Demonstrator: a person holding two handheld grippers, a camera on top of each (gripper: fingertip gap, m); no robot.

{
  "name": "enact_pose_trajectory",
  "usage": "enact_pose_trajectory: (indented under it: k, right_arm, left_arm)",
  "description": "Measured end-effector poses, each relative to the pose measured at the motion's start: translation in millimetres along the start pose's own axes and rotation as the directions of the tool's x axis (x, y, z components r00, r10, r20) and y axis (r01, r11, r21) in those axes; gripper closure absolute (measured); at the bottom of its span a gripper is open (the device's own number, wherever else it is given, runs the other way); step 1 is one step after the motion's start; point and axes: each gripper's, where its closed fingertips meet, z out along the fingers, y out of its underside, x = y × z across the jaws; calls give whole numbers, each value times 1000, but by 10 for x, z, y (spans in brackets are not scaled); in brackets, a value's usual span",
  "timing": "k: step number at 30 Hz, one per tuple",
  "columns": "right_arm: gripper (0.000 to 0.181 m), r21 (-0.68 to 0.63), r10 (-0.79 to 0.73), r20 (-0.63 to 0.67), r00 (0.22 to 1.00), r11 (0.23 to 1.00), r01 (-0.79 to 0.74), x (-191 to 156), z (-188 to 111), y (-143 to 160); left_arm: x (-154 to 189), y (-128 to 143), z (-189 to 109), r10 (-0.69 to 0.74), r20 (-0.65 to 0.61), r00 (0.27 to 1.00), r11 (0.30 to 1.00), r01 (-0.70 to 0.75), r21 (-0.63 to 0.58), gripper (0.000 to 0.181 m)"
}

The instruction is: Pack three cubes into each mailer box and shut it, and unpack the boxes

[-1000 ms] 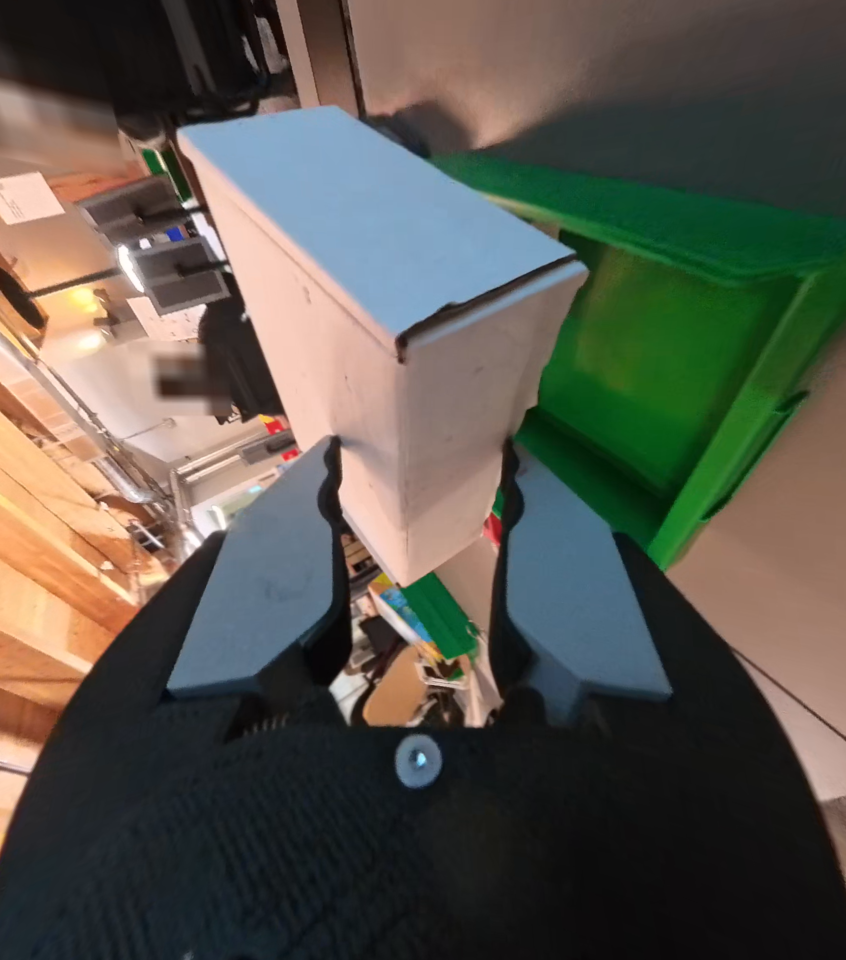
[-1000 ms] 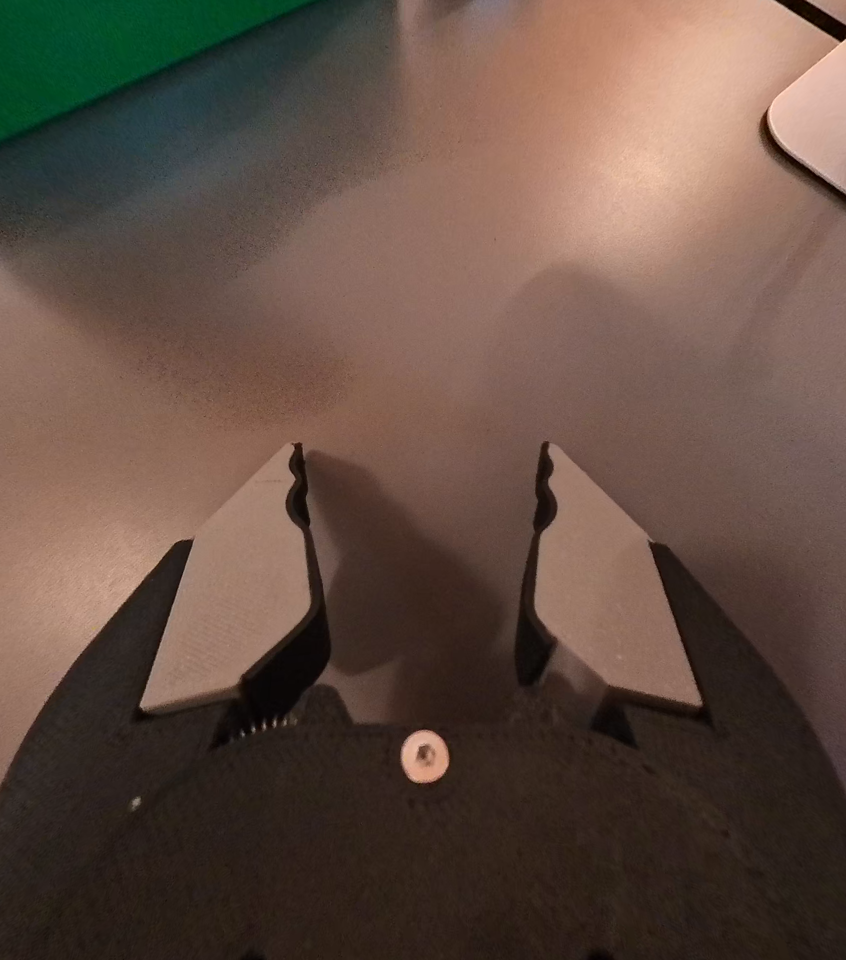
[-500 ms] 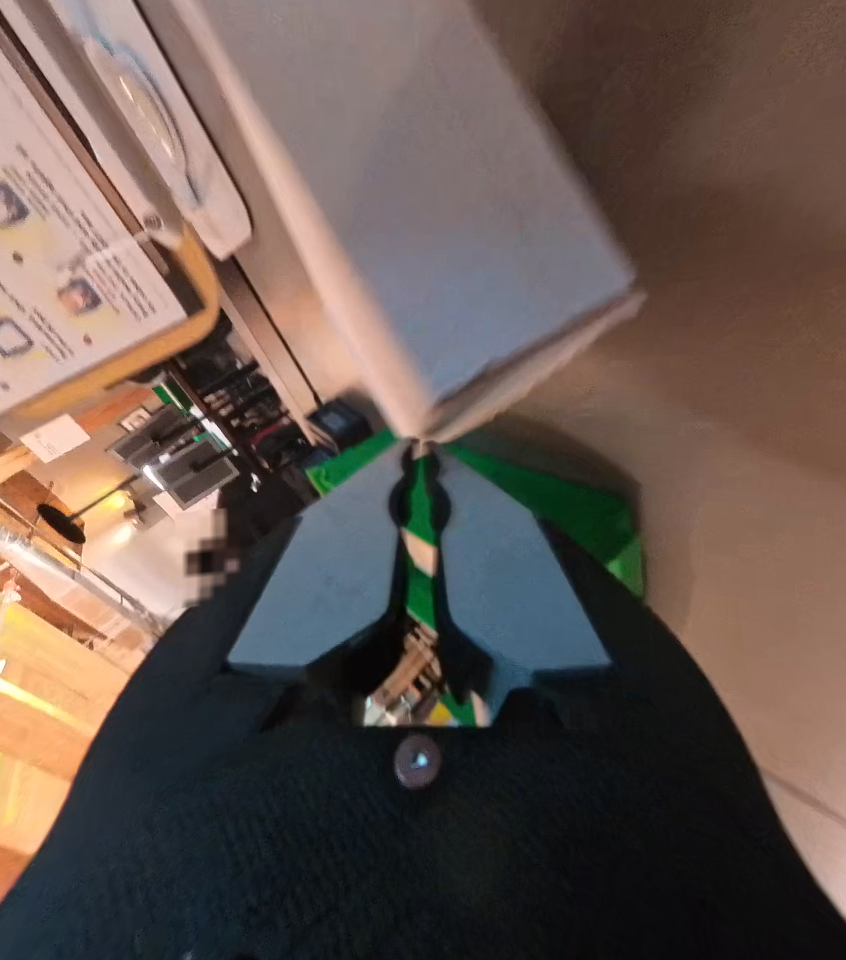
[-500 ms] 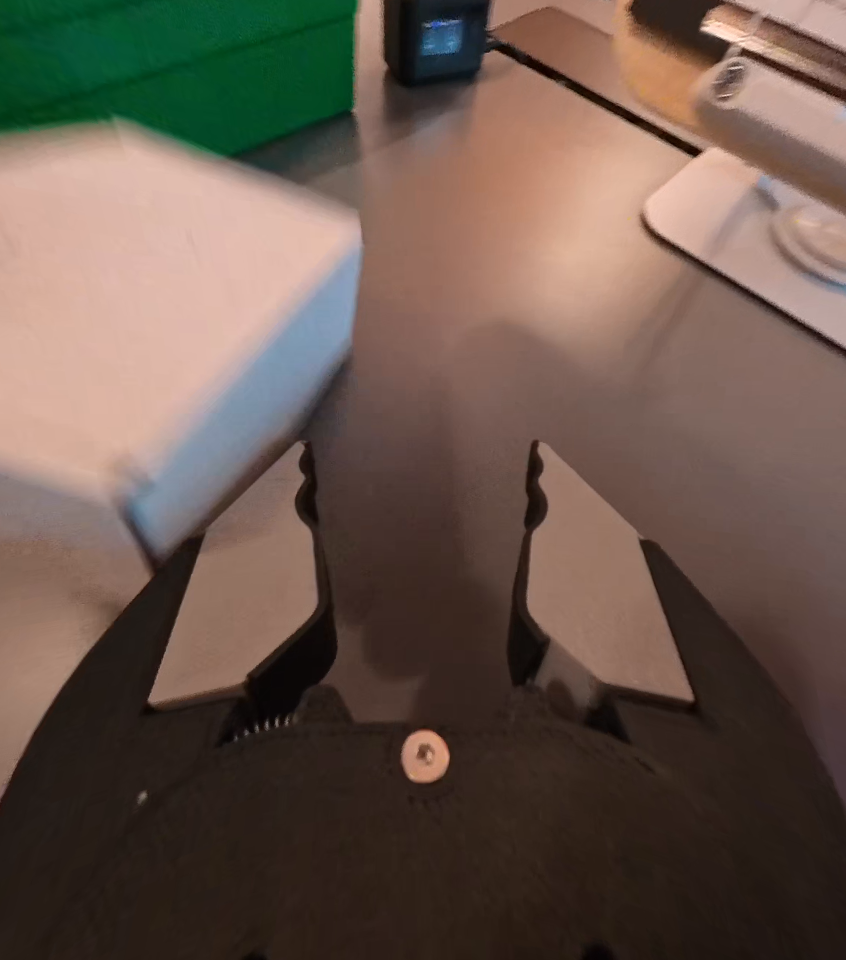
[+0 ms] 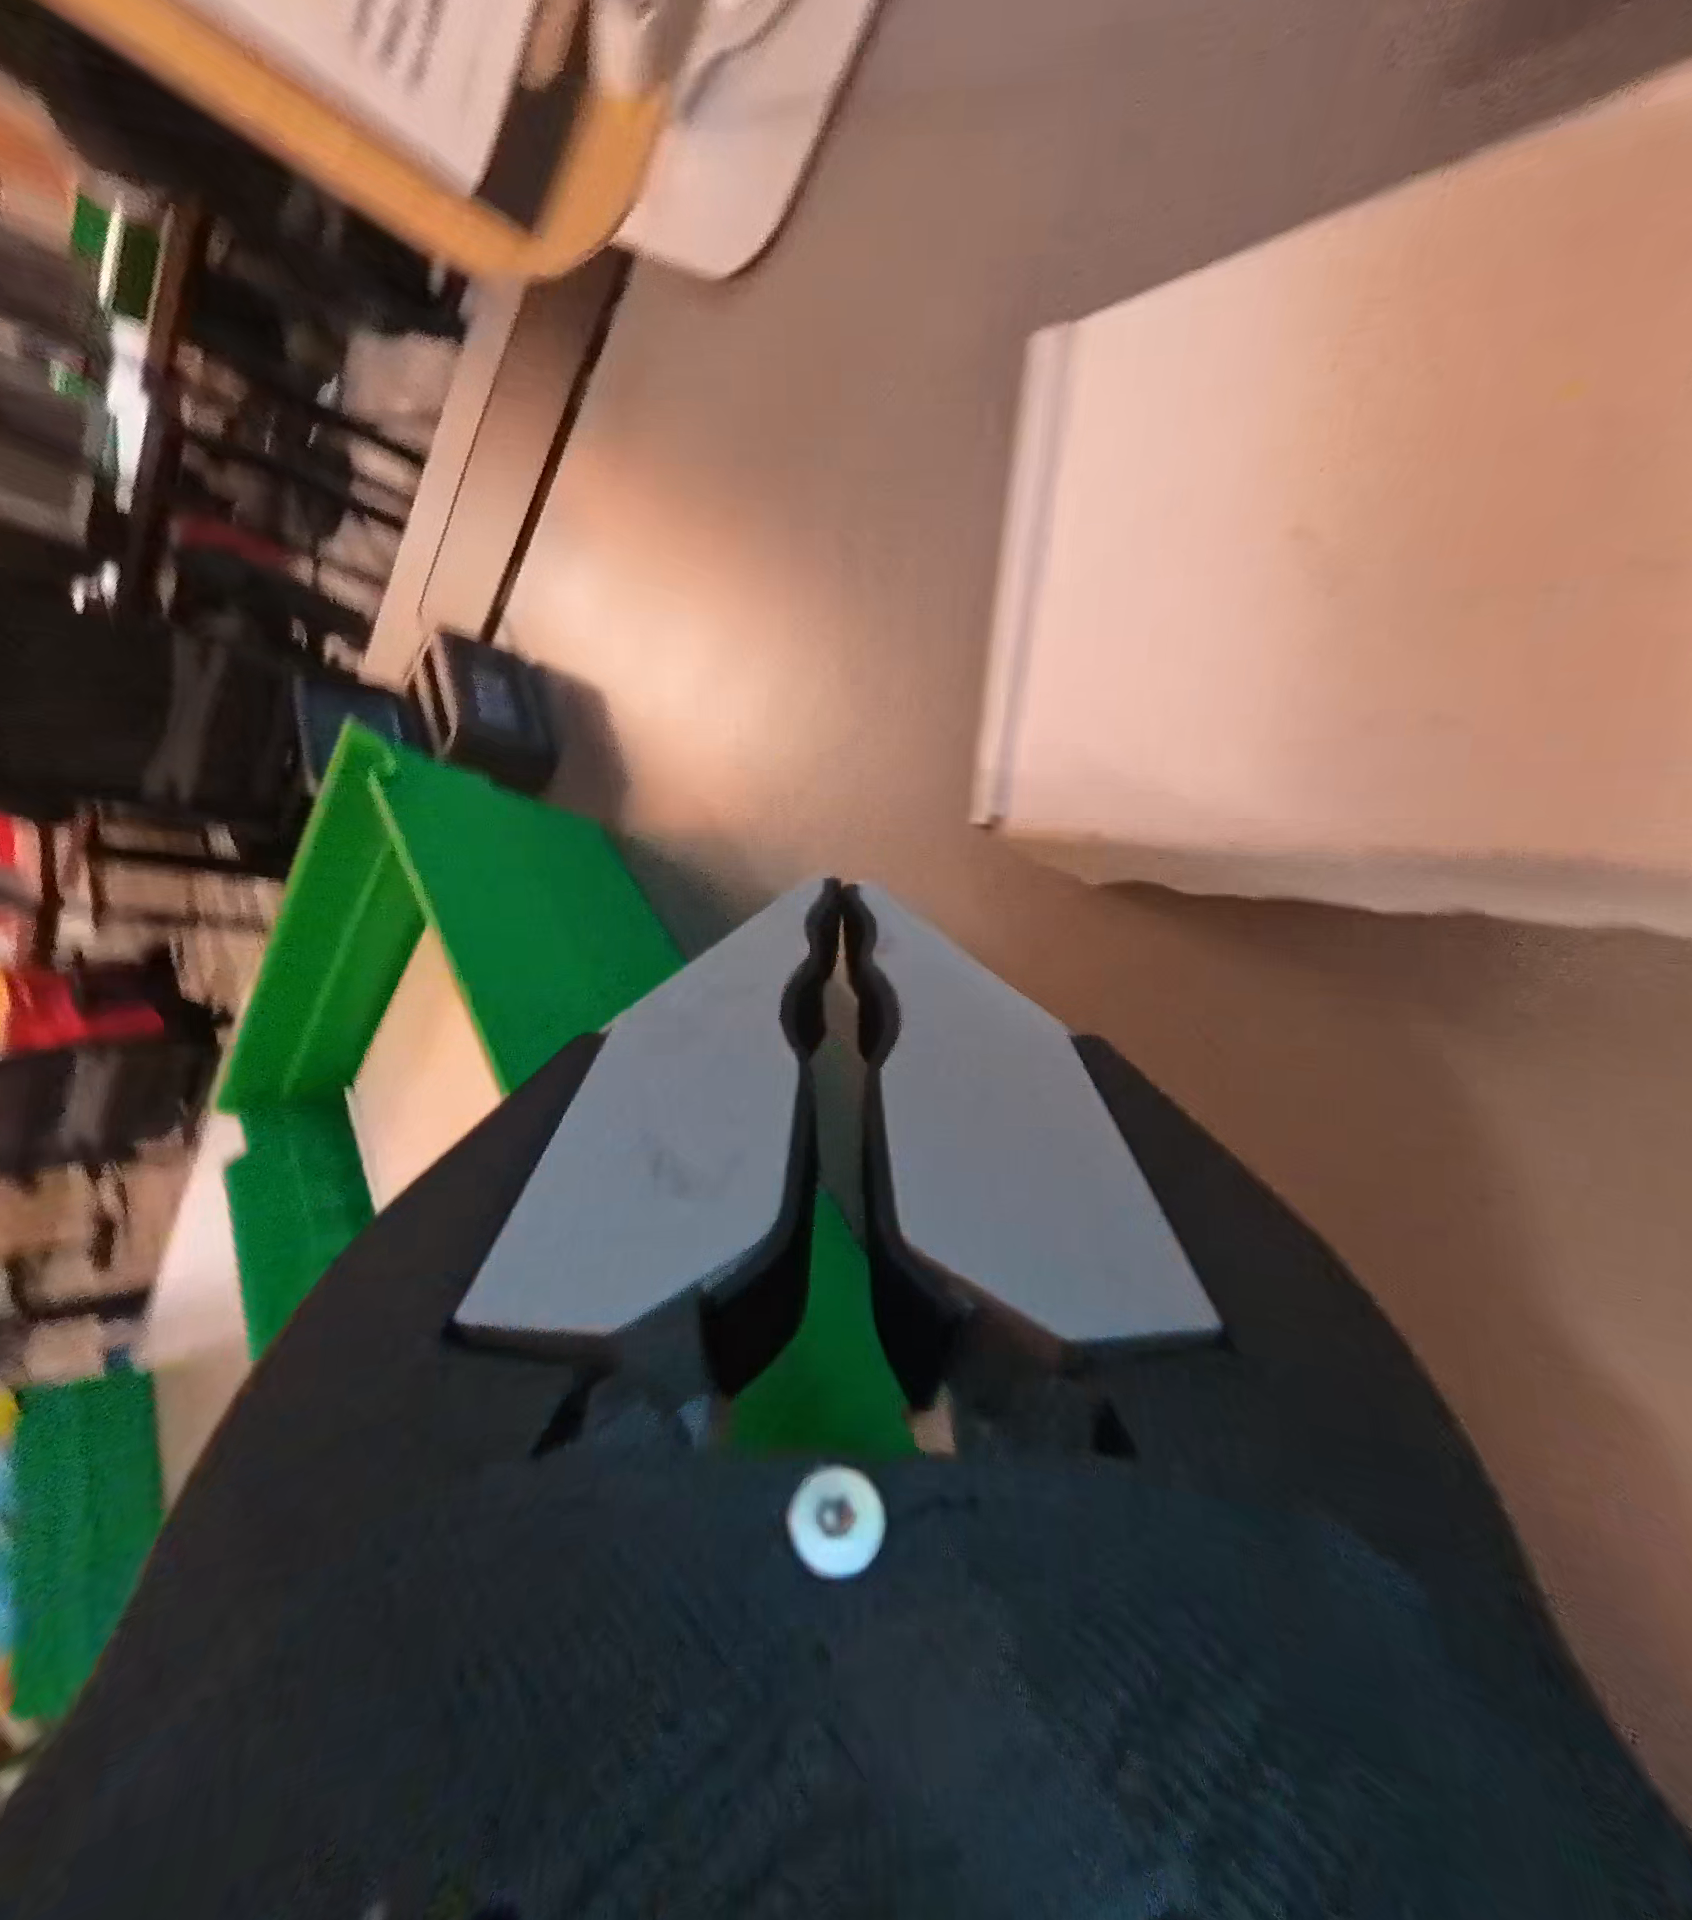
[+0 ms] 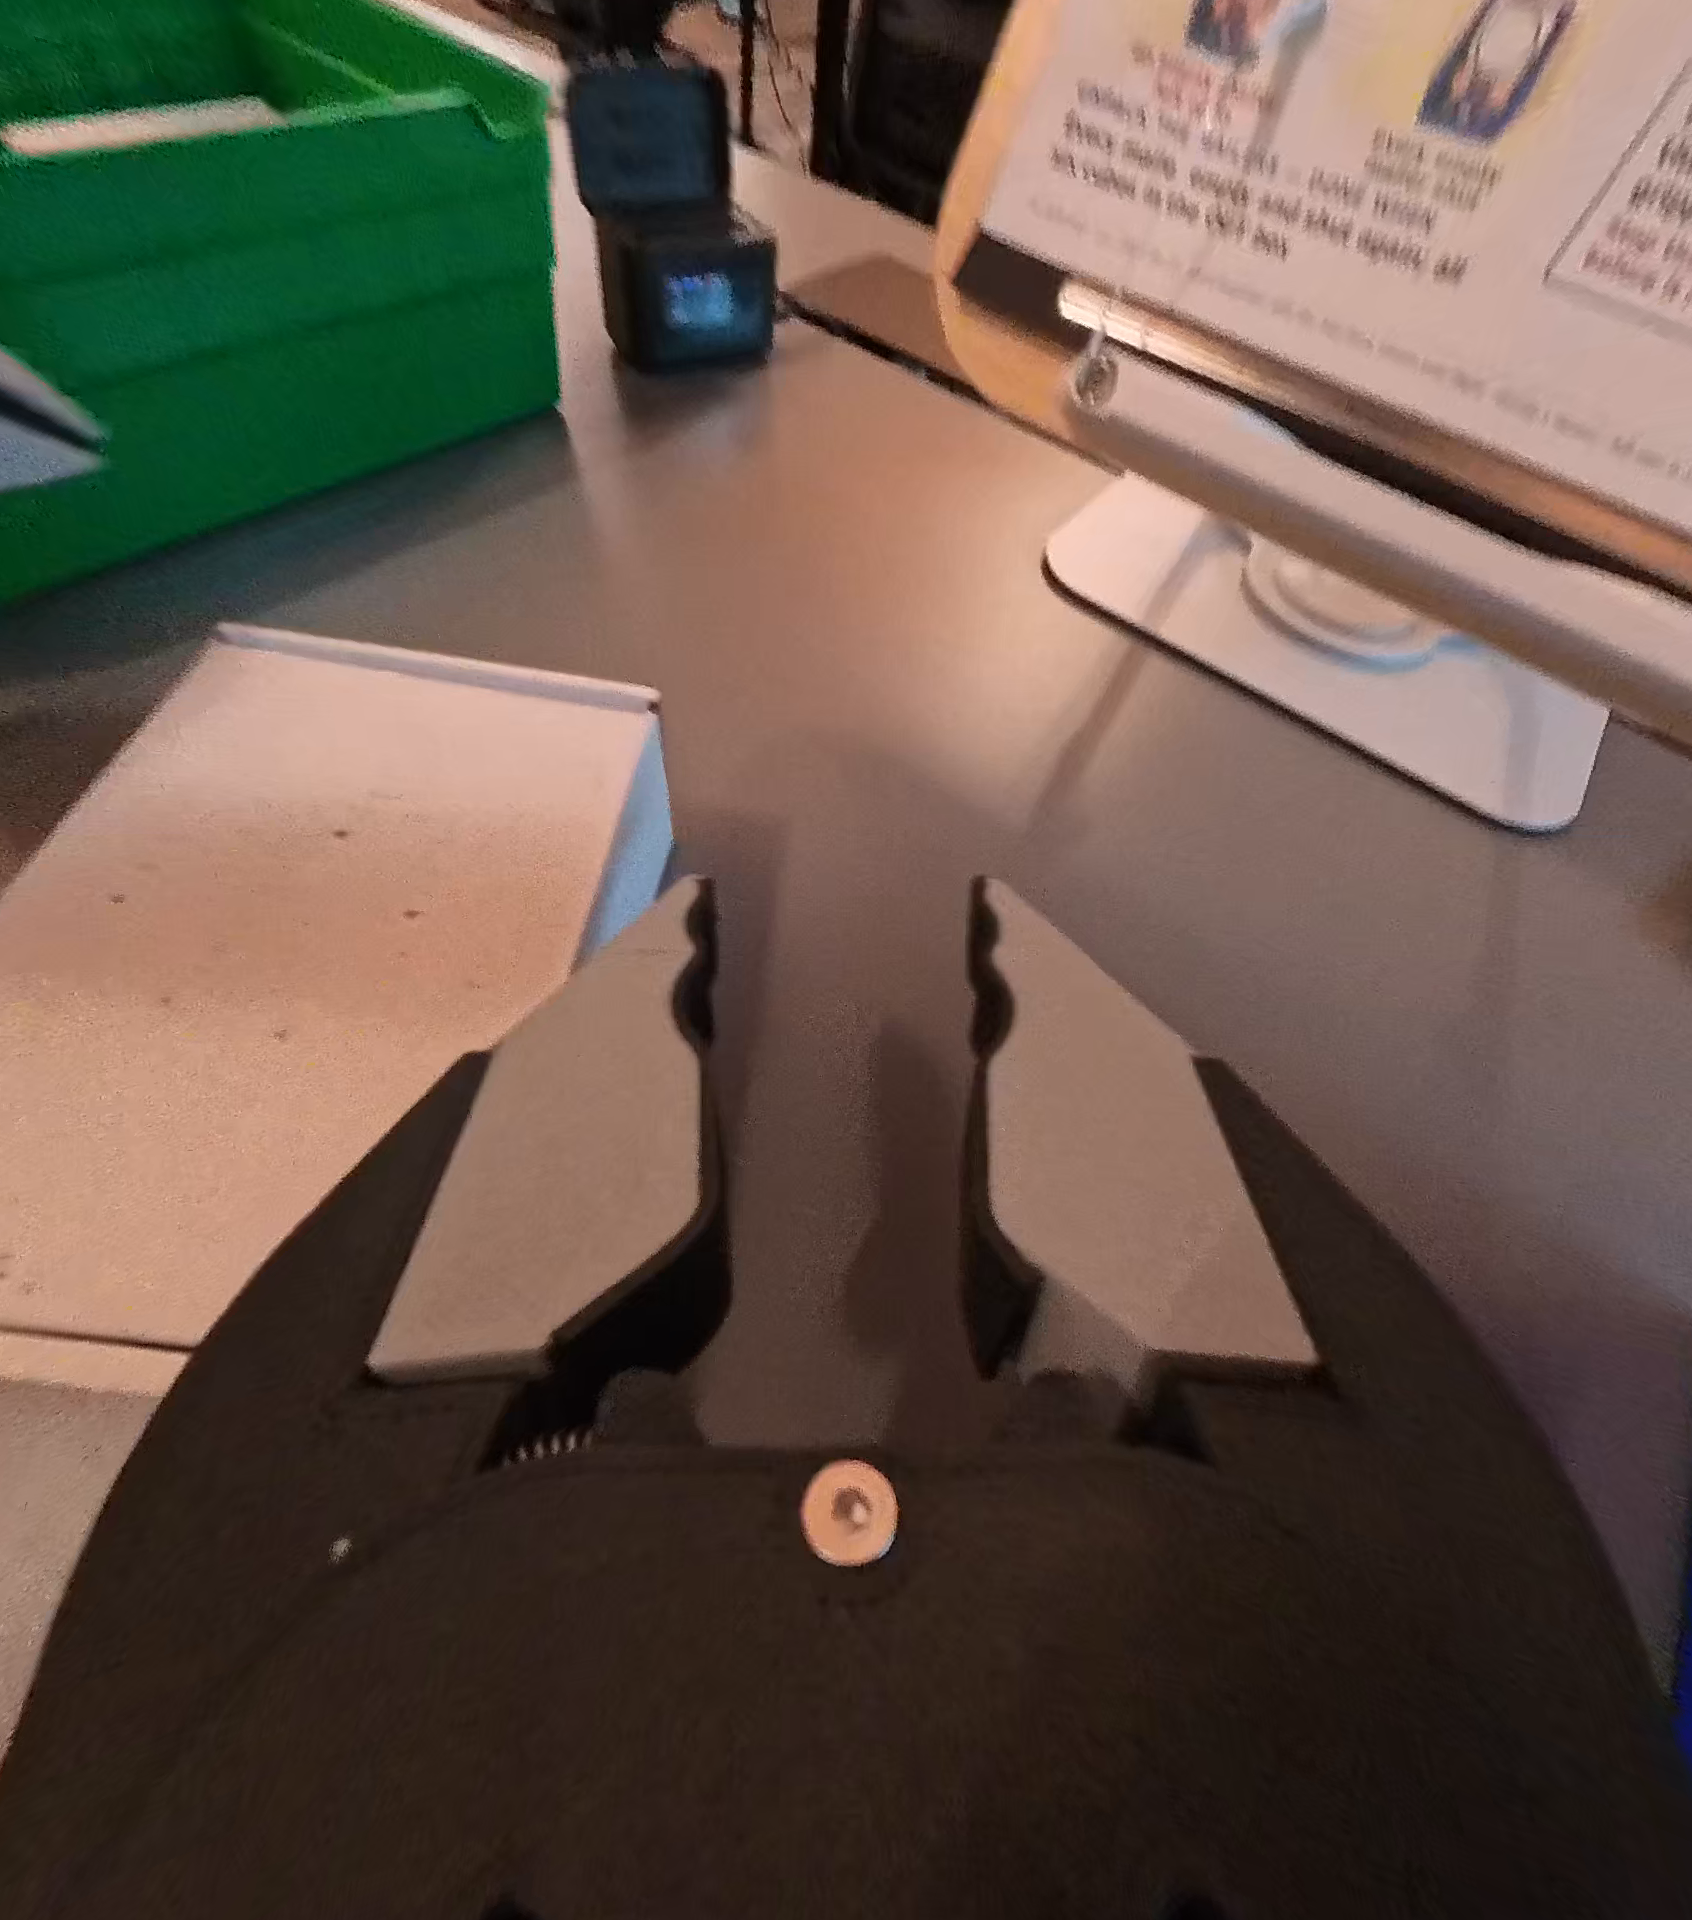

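Lying shut beside the right gripper (image 6: 842,914) — fingers apart — the mailer box (image 6: 281,966); left gripper (image 5: 840,891) fingers closed, empty.

Printed writing on propped sign (image 6: 1393,208).

Left claw (image 5: 840,902) with fingertips pressed together, gripping nothing; right claw (image 6: 840,902) with its grey fingers (image 6: 593,1122) spread apart, nothing between them.
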Motion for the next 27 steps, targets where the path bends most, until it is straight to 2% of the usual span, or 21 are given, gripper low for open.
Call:
enact_pose_trajectory:
  k: [3, 5, 9, 12, 15, 18, 20, 24, 27]
  right_arm:
    - [159, 64, -74, -8, 997, 995, 75, -66, -84, -101]
    - [181, 103, -142, -18, 990, 984, 143, -114, -156, -145]
    - [181, 224, -239, 16, 971, 947, 229, -316, -391, -232]
    - [181, 284, -268, 156, 951, 934, 217, -599, -586, -171]
    - [181, 296, -313, 314, 896, 929, 220, -889, -765, 9]
    - [181, 227, -400, 400, 825, 915, 333, -1070, -750, 294]
    - [181, 215, -404, 406, 819, 914, 344, -1074, -740, 308]
    - [181, 134, -351, 307, 885, 936, 325, -807, -621, 327]
    - [181, 84, -285, 190, 940, 958, 273, -477, -522, 327]
  left_arm:
    - [-101, 70, 222, -152, 29, 988, 988, 153, -33, 181]
    - [-90, 100, 356, -207, 28, 978, 976, 208, -59, 181]
    - [-219, 197, 565, -263, 135, 955, 953, 278, -116, 181]
    - [-114, 283, 697, -264, 98, 959, 943, 278, -180, 181]
    - [58, 516, 823, -208, 63, 976, 931, 217, -292, 181]
    - [97, 508, 852, -140, 75, 987, 956, 155, -249, 181]
    - [147, 495, 807, -143, 51, 988, 958, 151, -245, 181]
    - [405, 289, 684, -150, -104, 983, 981, 136, -136, 181]
    - [579, 199, 564, -24, -164, 986, 999, 17, -48, 181]
